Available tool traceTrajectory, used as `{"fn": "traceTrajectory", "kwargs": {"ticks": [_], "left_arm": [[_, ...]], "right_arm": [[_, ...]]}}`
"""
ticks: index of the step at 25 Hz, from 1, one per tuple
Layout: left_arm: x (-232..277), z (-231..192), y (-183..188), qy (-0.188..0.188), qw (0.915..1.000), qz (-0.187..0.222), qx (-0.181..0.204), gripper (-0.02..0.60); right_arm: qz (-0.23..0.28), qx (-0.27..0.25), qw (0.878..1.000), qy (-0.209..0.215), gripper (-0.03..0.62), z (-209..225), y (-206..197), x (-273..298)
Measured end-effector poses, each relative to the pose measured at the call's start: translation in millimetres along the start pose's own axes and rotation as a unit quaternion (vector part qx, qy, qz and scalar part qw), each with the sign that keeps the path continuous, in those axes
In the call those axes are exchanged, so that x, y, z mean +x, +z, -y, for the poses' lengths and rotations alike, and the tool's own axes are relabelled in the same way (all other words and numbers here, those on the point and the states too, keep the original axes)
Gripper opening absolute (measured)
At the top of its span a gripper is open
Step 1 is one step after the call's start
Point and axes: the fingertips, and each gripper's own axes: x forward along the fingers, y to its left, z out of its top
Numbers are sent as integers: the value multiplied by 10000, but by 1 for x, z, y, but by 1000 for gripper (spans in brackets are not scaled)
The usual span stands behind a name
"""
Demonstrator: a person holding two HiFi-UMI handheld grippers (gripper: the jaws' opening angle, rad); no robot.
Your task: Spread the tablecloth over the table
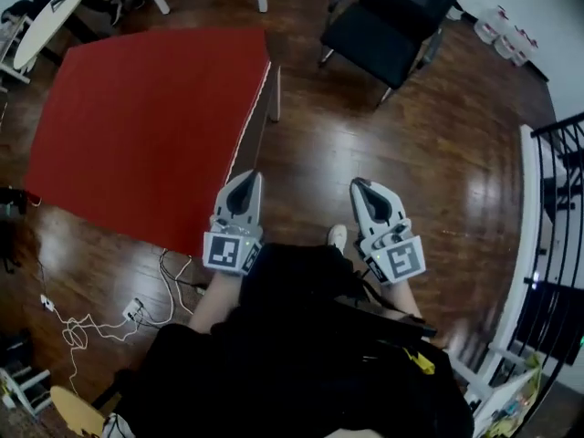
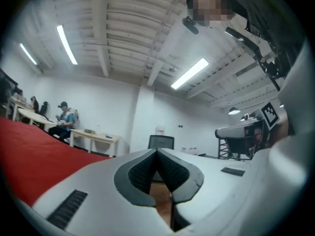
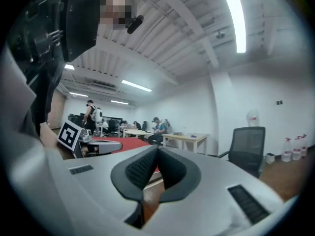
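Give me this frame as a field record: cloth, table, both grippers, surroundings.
tablecloth: red, lying flat over the tabletop
table: top covered; one leg shows at the right corner
left gripper: jaws together, nothing between them, by the cloth's near edge
right gripper: jaws together, empty, over the wood floor
chair: black office chair, right of the table
cables: white, loose on the floor, lower left of the head view
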Motion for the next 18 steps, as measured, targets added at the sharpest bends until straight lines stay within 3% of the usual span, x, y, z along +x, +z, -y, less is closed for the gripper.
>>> {"fn": "traceTrajectory", "kwargs": {"ticks": [4,9,13,18], "left_arm": [[23,17,14,1117,9937,70,37,-2],[30,23,34,2158,9758,268,216,-2],[-10,-15,31,3264,9448,273,131,-2],[-59,-54,-5,4130,9105,119,-153,-2]], "right_arm": [[73,-68,9942,1074,6,48,6,21],[56,183,9756,2186,6,71,9,72],[71,131,9527,3037,6,43,8,124],[-408,-387,9425,3294,6,22,-12,178]]}}
